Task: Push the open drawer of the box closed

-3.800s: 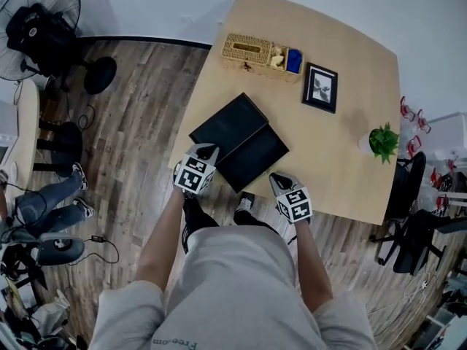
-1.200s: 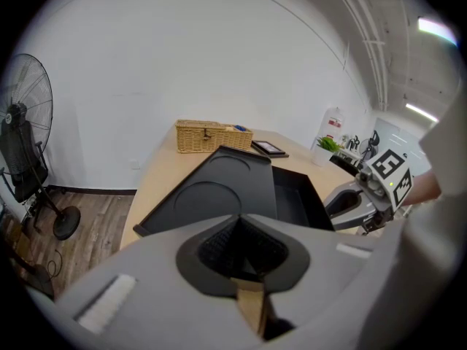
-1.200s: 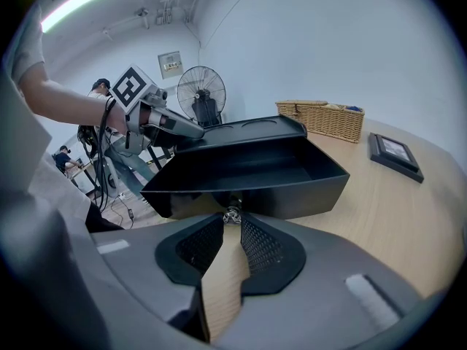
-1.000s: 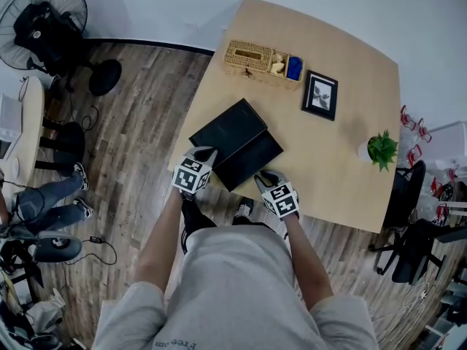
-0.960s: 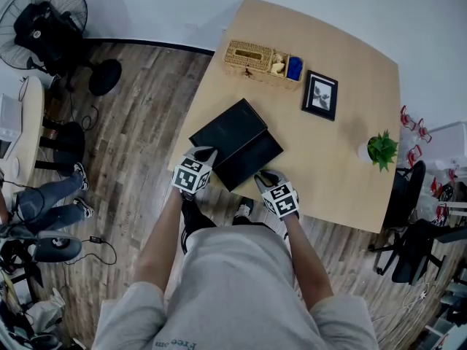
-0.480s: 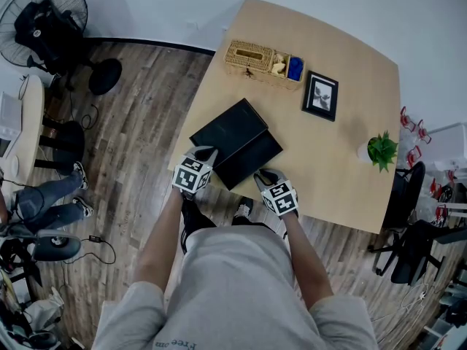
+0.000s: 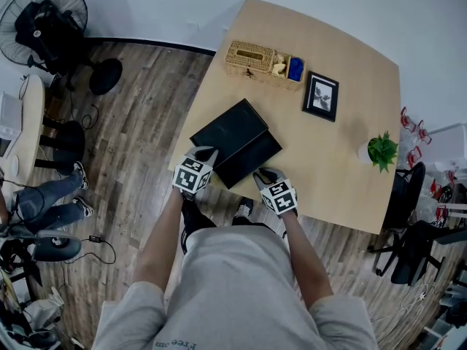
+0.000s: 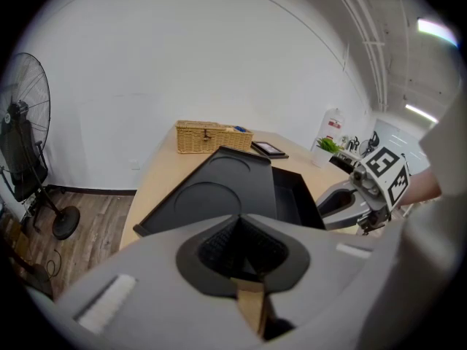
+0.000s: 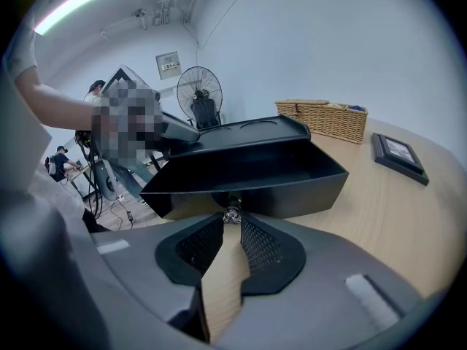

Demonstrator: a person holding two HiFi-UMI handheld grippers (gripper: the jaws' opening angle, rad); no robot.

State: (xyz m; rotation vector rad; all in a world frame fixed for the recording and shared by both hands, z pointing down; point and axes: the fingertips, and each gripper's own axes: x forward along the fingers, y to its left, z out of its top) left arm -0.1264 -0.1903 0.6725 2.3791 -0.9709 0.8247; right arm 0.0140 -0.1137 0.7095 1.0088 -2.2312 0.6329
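Your right hand-held gripper (image 7: 263,174) has moved away from you and a bit to the left since the first picture. The drawer (image 7: 253,153) has slid deeper into the box (image 7: 229,125) with it. Your left hand-held gripper (image 7: 206,152) is in almost the same spot as before.

The box is black and flat. It lies slanted on the tabletop (image 7: 343,166), close to the near left edge. The drawer is black too. It sticks out a little from the box's near right side, so it is not all the way in.

The right hand-held gripper is right up against the drawer's front. Its jaws are pinched close, and the little knob (image 9: 232,214) on the drawer front sits right between their tips.

The left hand-held gripper is at the near left corner of the box. Its jaws are together, with nothing between them. You cannot tell if they touch the box.

Far from you on the tabletop stands a woven basket (image 7: 249,52). A picture frame (image 7: 320,92) lies just to the right of it. A small green plant (image 7: 381,145) is near the right edge.
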